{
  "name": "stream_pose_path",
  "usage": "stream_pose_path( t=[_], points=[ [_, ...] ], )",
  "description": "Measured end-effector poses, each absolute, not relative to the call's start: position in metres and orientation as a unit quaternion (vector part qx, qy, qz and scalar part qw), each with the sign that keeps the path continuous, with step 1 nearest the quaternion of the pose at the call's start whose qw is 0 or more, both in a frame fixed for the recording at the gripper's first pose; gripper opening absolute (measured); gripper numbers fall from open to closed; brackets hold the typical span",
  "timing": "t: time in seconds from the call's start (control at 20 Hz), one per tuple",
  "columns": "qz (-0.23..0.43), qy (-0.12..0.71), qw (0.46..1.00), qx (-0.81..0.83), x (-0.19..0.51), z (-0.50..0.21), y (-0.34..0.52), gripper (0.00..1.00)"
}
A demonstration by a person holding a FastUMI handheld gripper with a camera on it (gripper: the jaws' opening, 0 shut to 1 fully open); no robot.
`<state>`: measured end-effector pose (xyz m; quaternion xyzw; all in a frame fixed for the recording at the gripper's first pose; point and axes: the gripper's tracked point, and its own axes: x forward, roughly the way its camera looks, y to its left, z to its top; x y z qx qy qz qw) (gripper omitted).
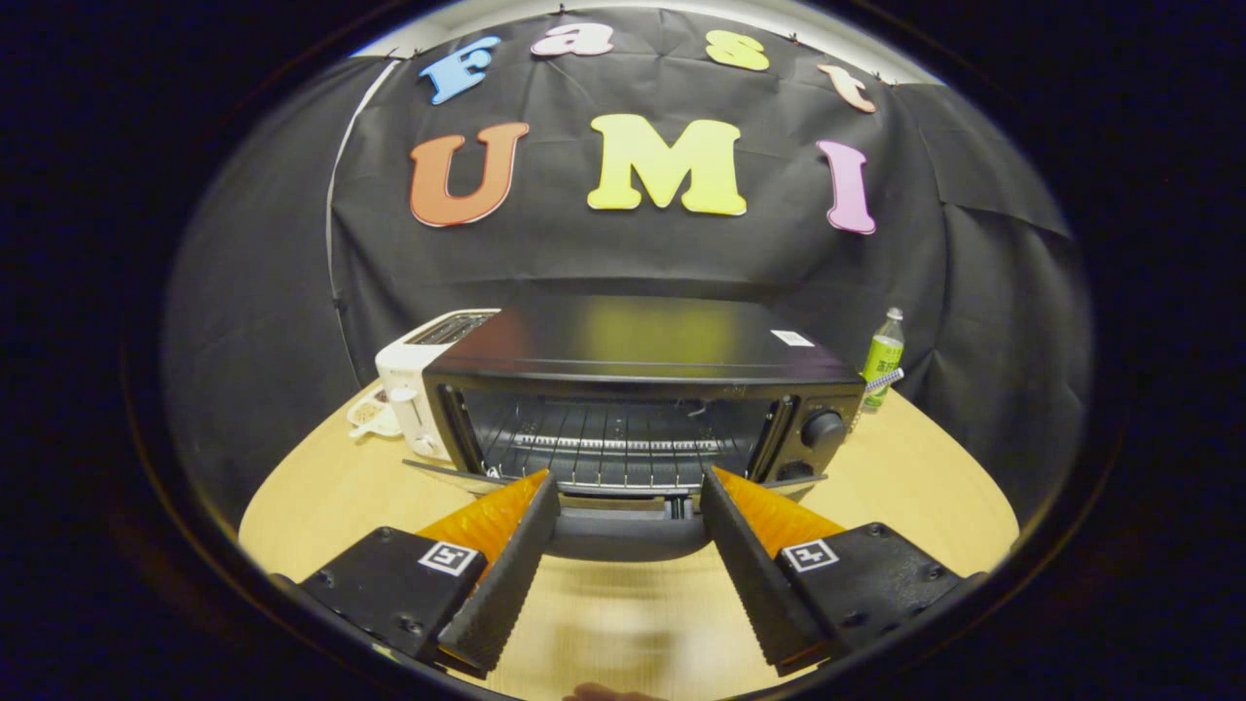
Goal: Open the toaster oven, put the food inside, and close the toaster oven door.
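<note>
A black toaster oven [642,360] stands on the wooden table just ahead of my fingers. Its door [623,531] is folded down flat toward me, and the wire rack [613,448] inside is bare. The door's handle lies between my fingertips. My gripper [628,482] is open, the two fingers wide apart on either side of the lowered door, with nothing pressed between them. I cannot make out any food near the fingers.
A white slot toaster [419,380] stands beside the oven's left wall, with a small dish [370,414] in front of it. A green bottle [883,355] stands behind the oven's right corner. The oven's knobs [823,428] are on its right panel.
</note>
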<state>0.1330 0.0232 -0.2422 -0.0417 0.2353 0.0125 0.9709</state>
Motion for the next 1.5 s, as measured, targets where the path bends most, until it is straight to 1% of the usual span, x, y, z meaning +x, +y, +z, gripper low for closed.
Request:
stream_pose_path(
  t=[0.5, 0.6, 0.85, 1.0, 1.25, 1.3, 1.4, 1.5],
  points=[
    [0.026, 0.198, 0.978, -0.054, 0.097, -0.273, 0.017, 0.98],
    [0.029, 0.201, 0.978, -0.045, 0.091, -0.28, 0.015, 0.97],
    [0.029, 0.2, 0.978, -0.049, 0.082, -0.295, 0.01, 0.99],
    [0.029, 0.223, 0.974, -0.026, 0.075, -0.312, 0.007, 0.98],
    [0.022, 0.291, 0.956, 0.016, 0.064, -0.352, 0.003, 0.98],
    [0.023, 0.274, 0.961, 0.025, 0.069, -0.342, 0.004, 0.99],
    [0.033, 0.284, 0.958, 0.025, 0.063, -0.342, 0.007, 0.97],
    [0.072, 0.311, 0.947, 0.039, 0.06, -0.337, 0.02, 0.95]
  ],
)
